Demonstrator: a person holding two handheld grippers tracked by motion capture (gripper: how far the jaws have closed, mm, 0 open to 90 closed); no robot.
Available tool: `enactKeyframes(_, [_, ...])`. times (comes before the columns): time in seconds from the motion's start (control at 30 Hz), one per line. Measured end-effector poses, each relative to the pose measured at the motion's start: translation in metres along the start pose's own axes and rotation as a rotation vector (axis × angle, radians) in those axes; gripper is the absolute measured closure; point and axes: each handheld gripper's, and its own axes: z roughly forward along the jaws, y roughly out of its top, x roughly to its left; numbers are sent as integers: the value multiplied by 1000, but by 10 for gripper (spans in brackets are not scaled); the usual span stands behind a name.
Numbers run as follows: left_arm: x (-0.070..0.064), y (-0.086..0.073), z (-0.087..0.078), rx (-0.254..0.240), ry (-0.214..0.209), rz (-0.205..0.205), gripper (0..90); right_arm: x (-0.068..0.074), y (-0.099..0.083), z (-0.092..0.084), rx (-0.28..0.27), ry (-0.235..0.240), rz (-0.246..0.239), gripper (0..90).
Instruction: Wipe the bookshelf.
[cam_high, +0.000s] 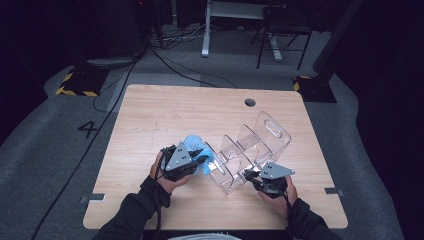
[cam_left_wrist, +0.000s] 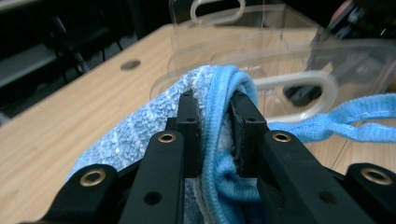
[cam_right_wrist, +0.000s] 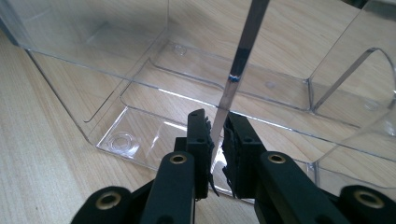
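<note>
A clear plastic organiser (cam_high: 250, 150) with several compartments and handle slots stands on the wooden table (cam_high: 165, 110). My left gripper (cam_high: 202, 161) is shut on a light blue fuzzy sock (cam_high: 197, 145), held just left of the organiser's near end. In the left gripper view the sock (cam_left_wrist: 219, 107) is bunched between the jaws, its cuff trailing right toward a handle slot (cam_left_wrist: 299, 88). My right gripper (cam_high: 248, 175) is shut on the organiser's thin clear wall (cam_right_wrist: 226, 102) at its near right side; the wall runs edge-on between the pads.
A round cable hole (cam_high: 250, 102) lies near the table's far edge. Beyond the table are a chair (cam_high: 282, 30), a desk leg (cam_high: 206, 30), floor cables and yellow-black marked bases (cam_high: 75, 85). Bare wood spreads left and beyond the organiser.
</note>
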Motion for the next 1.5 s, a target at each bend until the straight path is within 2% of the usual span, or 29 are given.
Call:
enactKeyframes(0.03, [-1,5,-3,-32,-13,-11,767,0,0,0,0,0,-1,812])
enactKeyframes(0.13, [-10,10,-5,-60,-39,15,767,0,0,0,1,0,-2,812])
enactKeyframes(0.2, [-13,11,-4,-66,-55,24,767,0,0,0,1,0,-2,812])
enactKeyframes(0.37, [-32,16,-3,-70,-109,72,765,0,0,1,2,-1,-3,811])
enactKeyframes(0.43, [-41,16,-2,-70,-143,89,764,-1,0,1,4,-3,-1,811])
enactKeyframes(0.53, [-54,16,3,-39,-174,157,764,-1,0,0,5,-5,3,813])
enactKeyframes(0.63, [-61,10,9,-7,-214,174,764,-1,0,1,2,-7,1,812])
enactKeyframes(0.67, [-63,7,12,19,-228,187,764,-1,-1,1,8,-10,1,812])
enactKeyframes(0.8, [-71,-3,23,99,-245,228,764,0,-2,3,18,-11,0,812])
enactKeyframes(0.83, [-70,-4,24,106,-247,233,764,0,-2,3,18,-14,-4,813])
enactKeyframes(0.93, [-66,-10,28,135,-255,207,764,-1,-2,3,19,-14,-6,813])
enactKeyframes(1.03, [-60,-23,38,228,-237,222,764,0,-2,3,20,-17,-10,813])
enactKeyframes(1.13, [-51,-28,41,253,-230,182,763,0,-2,3,18,-19,-7,815])
enactKeyframes(1.27, [-42,-31,42,272,-193,162,762,-1,-2,3,14,-21,1,815])
enactKeyframes(1.37, [-31,-31,39,272,-143,151,763,-1,-2,3,15,-23,-3,815])
enactKeyframes(1.47, [-15,-31,33,246,-79,87,762,-1,-2,3,12,-25,-2,815])
enactKeyframes(1.5, [-9,-31,29,231,-43,70,761,-1,-2,3,12,-24,-2,815])
